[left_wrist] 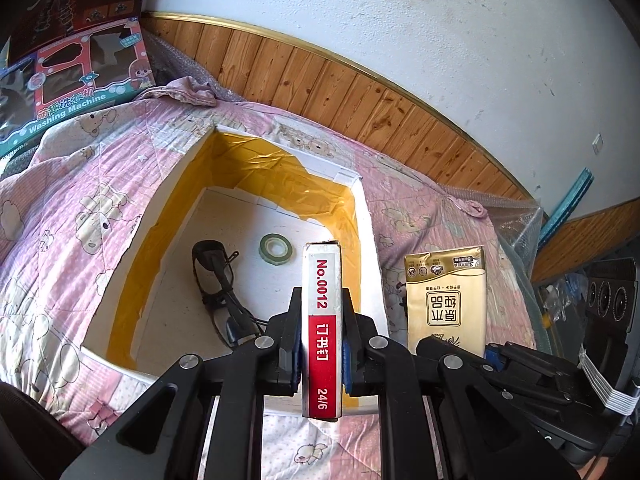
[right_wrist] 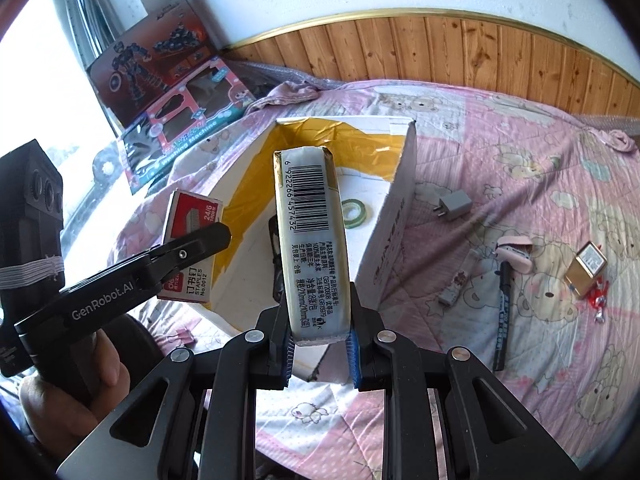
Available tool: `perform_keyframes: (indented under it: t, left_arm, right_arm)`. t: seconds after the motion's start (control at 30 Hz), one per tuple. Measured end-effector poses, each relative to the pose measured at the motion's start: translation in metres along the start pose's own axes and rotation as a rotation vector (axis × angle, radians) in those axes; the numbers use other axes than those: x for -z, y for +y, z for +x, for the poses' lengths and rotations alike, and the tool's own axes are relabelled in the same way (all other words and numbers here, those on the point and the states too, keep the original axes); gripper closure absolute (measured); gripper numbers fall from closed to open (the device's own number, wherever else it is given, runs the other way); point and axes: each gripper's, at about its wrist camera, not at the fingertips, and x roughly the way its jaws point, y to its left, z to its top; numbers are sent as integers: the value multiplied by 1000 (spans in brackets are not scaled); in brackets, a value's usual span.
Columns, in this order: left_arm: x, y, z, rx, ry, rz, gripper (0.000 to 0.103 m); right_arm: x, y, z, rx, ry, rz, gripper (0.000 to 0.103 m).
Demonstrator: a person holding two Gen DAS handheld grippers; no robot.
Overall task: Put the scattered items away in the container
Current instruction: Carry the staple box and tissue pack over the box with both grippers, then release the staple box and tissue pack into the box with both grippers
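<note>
Closest to me, my left hand-held gripper [left_wrist: 322, 354] is clamped on a box of staples [left_wrist: 323, 320], held upright over the near rim of the box [left_wrist: 372, 240]. My right hand-held gripper [right_wrist: 320, 350] is closed on a pack of tissues [right_wrist: 310, 240], raised in front of the same box, just beside its right wall.

Inside the box, on its white floor, I see a pair of glasses [left_wrist: 218, 284] and, further in, a roll of green tape [left_wrist: 276, 249].

I judge this as the carry-and-drop step for both held things: each needs easing forward past the rim, lowering towards bare floor clear of the glasses, then releasing.

Out on the bed [right_wrist: 540, 360], right of the box, more remains scattered: a grey charger [right_wrist: 454, 206], a black pen [right_wrist: 502, 316], a pink object beside it that I cannot identify, and a small gold packet [right_wrist: 588, 268]. So the tidying is partway, by my reckoning.
</note>
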Motion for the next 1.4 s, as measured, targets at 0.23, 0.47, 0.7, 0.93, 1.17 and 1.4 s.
perform_keyframes:
  t: [0.23, 0.47, 0.7, 0.93, 1.17, 1.4]
  left_arm:
    - [-14, 27, 7, -16, 14, -45, 88]
    - [-37, 38, 24, -32, 50, -56, 88]
    - [-66, 47, 50, -53, 96, -74, 88]
    - [-88, 49, 90, -83, 175, -59, 88]
    - [-102, 50, 134, -163, 229, -17, 86]
    - [-98, 55, 145, -208, 257, -23, 68]
  right_arm:
    - [-19, 13, 22, 4, 22, -42, 81]
    - [-40, 15, 54, 2, 61, -48, 81]
    - [-57, 17, 86, 32, 120, -94, 81]
    - [-62, 20, 113, 89, 191, -166, 81]
    - [-63, 15, 128, 86, 218, -168, 75]
    - [-59, 7, 108, -4, 166, -104, 58]
